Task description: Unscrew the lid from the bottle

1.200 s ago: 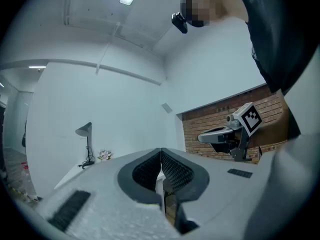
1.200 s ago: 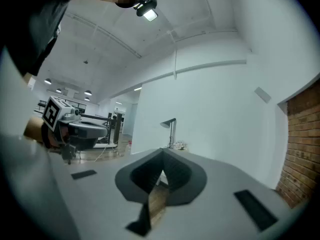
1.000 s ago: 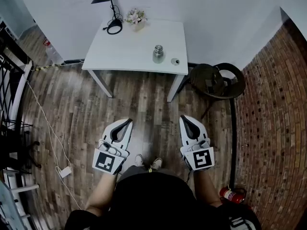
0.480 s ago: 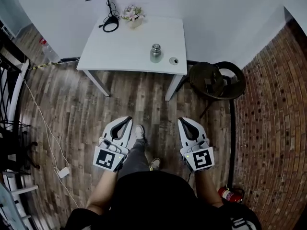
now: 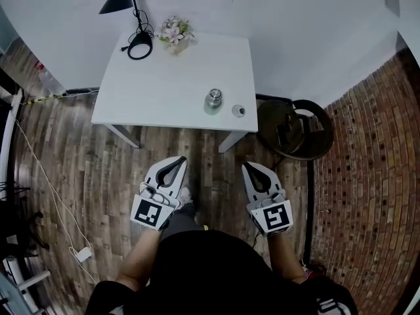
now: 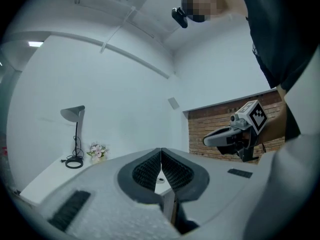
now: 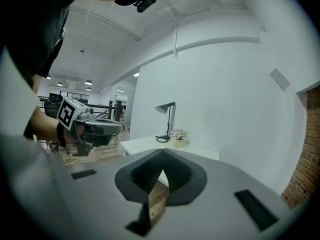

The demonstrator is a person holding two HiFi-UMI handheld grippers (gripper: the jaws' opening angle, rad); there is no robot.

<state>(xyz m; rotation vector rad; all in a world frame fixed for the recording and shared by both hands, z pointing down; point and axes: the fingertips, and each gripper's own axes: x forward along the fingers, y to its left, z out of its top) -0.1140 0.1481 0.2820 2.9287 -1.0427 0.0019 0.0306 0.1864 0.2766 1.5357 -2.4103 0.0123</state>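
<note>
The person has stepped forward, so the white surface (image 5: 164,84) with the bottle (image 5: 213,100) and the small lid (image 5: 238,111) now lies nearer to the left claw (image 5: 180,160) and the right claw (image 5: 248,167). A shoe (image 5: 186,195) now shows just beside the left claw.

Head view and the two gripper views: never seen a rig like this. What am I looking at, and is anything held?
No robot here: a person holds a hand-held two-jaw gripper in each hand. The head view comes from a camera on the person's head, looking down; each gripper view comes from a camera riding on that gripper, looking along its jaws. The left gripper and right gripper are both shut and empty, short of the white table. On it stand a small bottle, a small round object beside it, a black lamp and some flowers.
</note>
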